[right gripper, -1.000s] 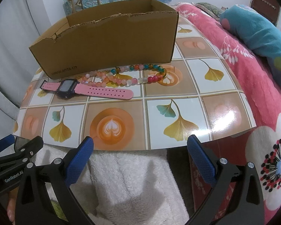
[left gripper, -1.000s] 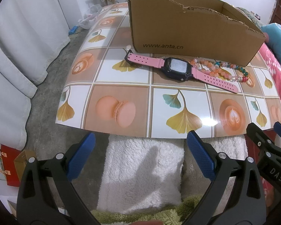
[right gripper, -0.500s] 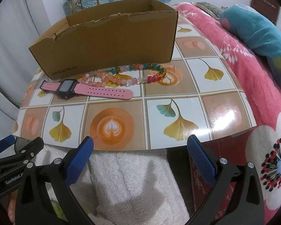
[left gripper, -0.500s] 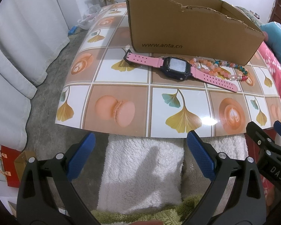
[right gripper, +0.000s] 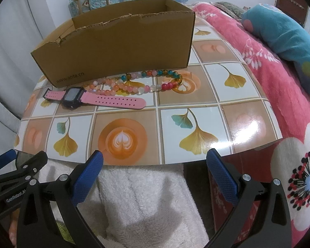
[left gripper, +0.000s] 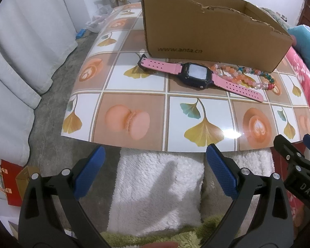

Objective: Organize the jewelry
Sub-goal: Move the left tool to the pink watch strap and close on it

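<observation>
A pink-strapped watch (left gripper: pixel 196 75) (right gripper: pixel 76 97) with a dark case lies flat on the tiled table top (left gripper: pixel 134 82) (right gripper: pixel 196 103), just in front of an open cardboard box (left gripper: pixel 206 33) (right gripper: pixel 117 47). Beside the watch, a string of coloured beads (left gripper: pixel 246 76) (right gripper: pixel 134 84) lies against the box's front wall. My left gripper (left gripper: pixel 155 165) hangs open below the table's near edge, nothing between its blue pads. My right gripper (right gripper: pixel 155 169) is open too, held off the near edge and empty. Each gripper shows at the edge of the other's view.
A white fluffy cloth (left gripper: pixel 155 190) (right gripper: pixel 146 202) lies under both grippers. A pink flowered blanket (right gripper: pixel 279 86) and a teal pillow (right gripper: pixel 279 26) lie to the right. Grey curtains (left gripper: pixel 20 51) and a red bag (left gripper: pixel 8 184) are at the left.
The left gripper has drifted slightly forward and left toward the table. The right one has hardly moved. Watch, beads and box lie as before.
</observation>
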Demonstrator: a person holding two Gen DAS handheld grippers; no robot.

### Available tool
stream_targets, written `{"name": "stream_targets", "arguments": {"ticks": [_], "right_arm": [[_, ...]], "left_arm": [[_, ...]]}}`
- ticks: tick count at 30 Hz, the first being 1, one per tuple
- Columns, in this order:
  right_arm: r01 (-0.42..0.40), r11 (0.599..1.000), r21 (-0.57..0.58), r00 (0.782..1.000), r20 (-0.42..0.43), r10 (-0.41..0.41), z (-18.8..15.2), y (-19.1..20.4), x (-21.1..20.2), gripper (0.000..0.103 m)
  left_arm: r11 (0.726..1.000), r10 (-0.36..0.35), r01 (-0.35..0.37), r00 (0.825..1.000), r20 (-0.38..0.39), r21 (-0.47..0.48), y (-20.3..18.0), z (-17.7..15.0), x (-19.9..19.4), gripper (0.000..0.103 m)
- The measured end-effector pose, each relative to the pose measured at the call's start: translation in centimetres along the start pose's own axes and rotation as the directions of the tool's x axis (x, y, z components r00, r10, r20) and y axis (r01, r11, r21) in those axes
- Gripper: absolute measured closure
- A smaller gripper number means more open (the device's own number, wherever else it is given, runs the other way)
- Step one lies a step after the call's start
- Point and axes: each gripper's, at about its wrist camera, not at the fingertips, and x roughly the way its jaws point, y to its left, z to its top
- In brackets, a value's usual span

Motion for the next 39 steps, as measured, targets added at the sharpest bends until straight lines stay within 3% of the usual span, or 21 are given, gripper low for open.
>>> {"name": "stream_targets", "arguments": {"ticks": [9,11,14,17,18,20,23,31,32,33,36,39], "right_arm": [[0.084,0.996,-0.026,0.996,0.031,-0.083,0.7,-0.4,-0.5,0.006],[0.084,0.995,-0.046,0.995,0.052,-0.082,1.2,-0.5,-0.6,0.006],[0.044,0.998,-0.049,0.996,0.074,-0.041,2.0,-0.8,-0.8,0.006],[-0.025,0.998,-0.052,0.996,0.079,0.029,3.1,-1.0,-0.8,0.006],[-0.039,0.997,-0.059,0.996,0.080,0.044,3.5,-0.8,-0.7,0.006],[-0.050,0.996,-0.079,0.996,0.073,0.056,4.1,-0.4,-0.4,0.006],[-0.064,0.992,-0.108,0.996,0.052,0.070,5.1,0.2,0.3,0.006],[-0.129,0.988,-0.083,0.992,-0.024,0.128,7.1,-0.1,2.6,0.006],[-0.131,0.988,-0.081,0.991,-0.028,0.129,7.2,-0.1,2.8,0.006],[-0.132,0.988,-0.077,0.991,-0.034,0.130,7.4,-0.2,3.0,0.006],[-0.136,0.989,-0.066,0.990,-0.045,0.133,7.8,-0.6,3.6,0.006],[-0.140,0.989,-0.051,0.989,-0.062,0.137,8.3,-1.1,4.2,0.006]], "left_arm": [[1.000,-0.017,0.017,1.000,-0.003,-0.002,0.9,0.0,0.8,0.008],[1.000,-0.011,0.011,1.000,0.000,0.011,1.1,0.1,1.1,0.008],[0.997,-0.071,0.069,0.997,0.044,0.036,1.6,0.4,1.1,0.008],[0.983,-0.181,0.177,0.978,0.106,0.043,2.6,0.7,0.6,0.008],[0.970,-0.242,0.239,0.960,0.140,0.033,3.3,0.9,0.4,0.008],[0.955,-0.295,0.298,0.942,0.160,0.004,4.1,1.5,0.3,0.008],[0.943,-0.325,0.332,0.931,0.165,-0.017,4.8,2.9,0.6,0.008],[0.937,-0.309,0.336,0.925,0.222,-0.096,6.7,7.2,2.6,0.009],[0.939,-0.303,0.331,0.926,0.225,-0.098,6.8,7.7,2.9,0.012],[0.942,-0.294,0.321,0.929,0.225,-0.094,6.8,8.3,3.2,0.023],[0.940,-0.308,0.329,0.934,0.183,-0.094,6.5,9.4,4.5,0.045],[0.935,-0.325,0.340,0.934,0.146,-0.099,6.3,9.8,5.7,0.057]]}}
